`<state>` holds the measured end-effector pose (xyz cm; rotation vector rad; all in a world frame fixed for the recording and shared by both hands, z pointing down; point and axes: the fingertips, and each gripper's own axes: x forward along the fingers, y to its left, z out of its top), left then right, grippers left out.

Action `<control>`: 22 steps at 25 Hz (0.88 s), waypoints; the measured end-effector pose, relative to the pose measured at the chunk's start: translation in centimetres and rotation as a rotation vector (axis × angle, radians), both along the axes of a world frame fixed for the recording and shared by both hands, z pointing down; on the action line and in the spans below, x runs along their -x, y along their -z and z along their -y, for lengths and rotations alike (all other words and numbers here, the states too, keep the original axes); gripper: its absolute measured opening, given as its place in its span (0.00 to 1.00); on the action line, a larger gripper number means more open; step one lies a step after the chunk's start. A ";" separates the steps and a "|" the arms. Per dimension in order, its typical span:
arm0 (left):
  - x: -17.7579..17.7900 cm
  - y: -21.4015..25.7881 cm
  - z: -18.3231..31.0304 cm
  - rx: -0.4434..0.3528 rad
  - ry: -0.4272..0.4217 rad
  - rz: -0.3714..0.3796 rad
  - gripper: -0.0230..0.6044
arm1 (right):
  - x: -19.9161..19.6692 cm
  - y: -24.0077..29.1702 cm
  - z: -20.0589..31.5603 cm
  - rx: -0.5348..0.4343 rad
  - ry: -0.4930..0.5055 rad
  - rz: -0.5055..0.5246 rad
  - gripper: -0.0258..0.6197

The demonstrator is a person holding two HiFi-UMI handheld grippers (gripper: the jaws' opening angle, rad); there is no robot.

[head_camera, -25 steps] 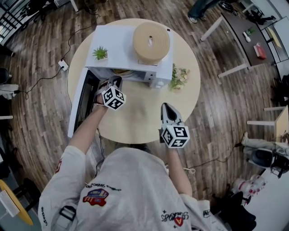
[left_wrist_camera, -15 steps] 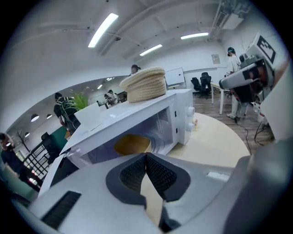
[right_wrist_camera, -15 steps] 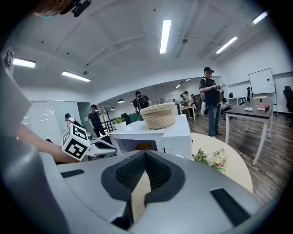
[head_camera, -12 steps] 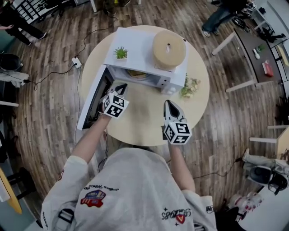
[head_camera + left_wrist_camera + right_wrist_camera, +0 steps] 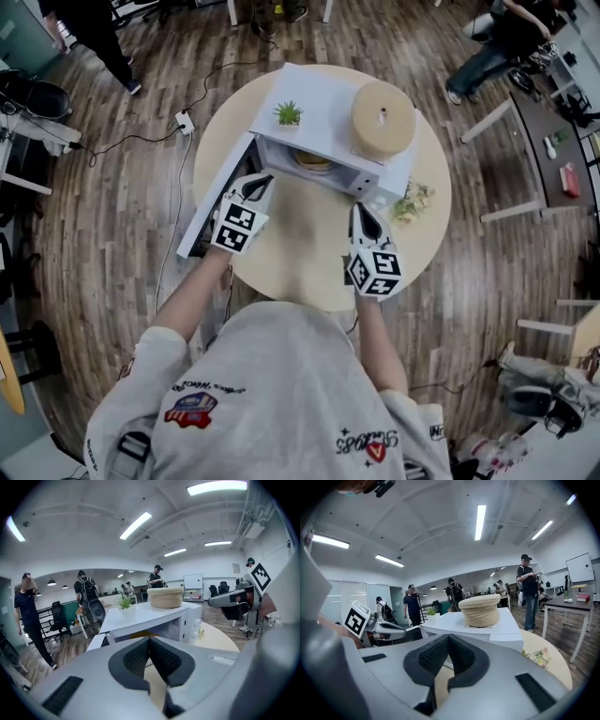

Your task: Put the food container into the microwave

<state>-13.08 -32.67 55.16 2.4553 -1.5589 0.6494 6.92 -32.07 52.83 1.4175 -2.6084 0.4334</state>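
Already the main part of the job looks done: the food container, a yellowish round shape, sits inside the cavity of the white microwave, just behind the opening. Only a sliver of it shows from above, so I cannot tell how deep it sits.

The microwave door is swung wide open toward the left, hanging out past the edge of the round table. The left gripper hovers just beside the inner face of that door, in front of the opening. Its own view shows its jaws pressed together with nothing between them. The right gripper hangs over bare tabletop near the microwave's front right corner. Its jaws are likewise closed on nothing, and it is apart from everything.

On top of the microwave stand a small potted plant and a coiled woven basket. A sprig of flowers lies on the table to the right.

As I judge it, the placing is complete and neither gripper holds anything. What may remain is swinging the door shut, and the left gripper is the better placed for that.
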 end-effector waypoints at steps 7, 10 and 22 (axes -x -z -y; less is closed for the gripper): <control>2.1 0.7 -1.2 -0.032 0.059 -0.070 0.04 | 0.4 1.8 0.5 -0.071 -0.015 -0.005 0.04; 2.7 0.9 -1.8 -0.041 0.075 -0.104 0.04 | 0.5 2.2 0.6 -0.095 -0.023 -0.011 0.04; 2.1 1.4 -1.8 -0.059 0.065 -0.122 0.04 | 0.4 2.6 0.6 -0.122 -0.016 -0.030 0.04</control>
